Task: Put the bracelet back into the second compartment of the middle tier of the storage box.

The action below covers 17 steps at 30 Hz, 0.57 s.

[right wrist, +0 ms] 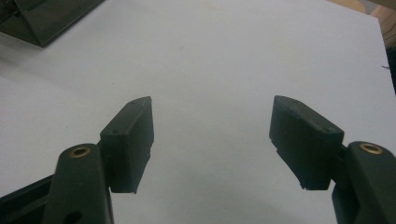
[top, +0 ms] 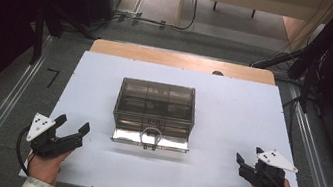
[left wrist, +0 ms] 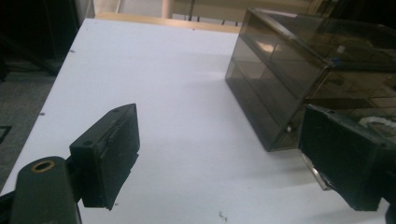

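Black two-jaw grippers (top: 71, 127) – grey three-cornered plates, brass-ringed screw holes – pale sleeves

Surface (top: 229, 134): white sheet over a wooden top, wood edge exposed along the far side. One smoked transparent box (top: 155, 103) stands at the centre, with inner compartments and its lowest drawer (top: 150, 139) pulled out toward the near edge, a ring-shaped item lying inside.
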Tool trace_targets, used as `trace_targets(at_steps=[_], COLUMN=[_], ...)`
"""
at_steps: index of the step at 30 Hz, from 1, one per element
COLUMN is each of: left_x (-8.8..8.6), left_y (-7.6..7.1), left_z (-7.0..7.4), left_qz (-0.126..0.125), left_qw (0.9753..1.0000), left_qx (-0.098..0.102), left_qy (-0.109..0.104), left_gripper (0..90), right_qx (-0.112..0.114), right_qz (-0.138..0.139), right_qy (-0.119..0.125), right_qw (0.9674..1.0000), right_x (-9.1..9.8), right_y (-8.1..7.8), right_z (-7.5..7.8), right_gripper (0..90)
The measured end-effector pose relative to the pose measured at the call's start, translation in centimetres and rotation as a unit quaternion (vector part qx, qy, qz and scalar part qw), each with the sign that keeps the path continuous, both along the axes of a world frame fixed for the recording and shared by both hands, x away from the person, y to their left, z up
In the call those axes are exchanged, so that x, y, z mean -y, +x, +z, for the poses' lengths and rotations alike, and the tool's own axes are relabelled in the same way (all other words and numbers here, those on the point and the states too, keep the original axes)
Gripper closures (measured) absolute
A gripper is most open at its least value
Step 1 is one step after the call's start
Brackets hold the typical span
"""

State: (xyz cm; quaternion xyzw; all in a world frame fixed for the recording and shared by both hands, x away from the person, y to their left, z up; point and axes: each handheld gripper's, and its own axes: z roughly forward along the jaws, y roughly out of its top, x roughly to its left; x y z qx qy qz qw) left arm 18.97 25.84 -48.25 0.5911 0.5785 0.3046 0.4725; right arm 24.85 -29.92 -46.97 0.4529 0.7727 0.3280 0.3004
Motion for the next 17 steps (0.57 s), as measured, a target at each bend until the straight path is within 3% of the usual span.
trace_targets(at_steps=[3, 5, 17], left_x=[-0.03, -0.23, -0.34], left_y=[-0.03, -0.03, -0.12], left_z=[-0.02, -0.11, -0.10], left_qz=[0.017, 0.028, 0.033], left_qw=[0.9997, 0.9995, 0.9993], left_qx=[-0.005, -0.011, -0.008], left_qy=[0.015, 0.014, 0.015], left_gripper=[13.6, 13.6, 13.6], right_qx=[0.000, 0.000, 0.001], right_qz=[0.000, -0.001, -0.001], right_qy=[0.000, 0.000, 0.000], right_qw=[1.0000, 1.0000, 1.0000], right_x=[0.02, 0.03, 0.05], right_y=[0.00, 0.00, 0.05], right_z=[0.00, 0.00, 0.02], right_gripper=[29.1, 29.1, 28.8])
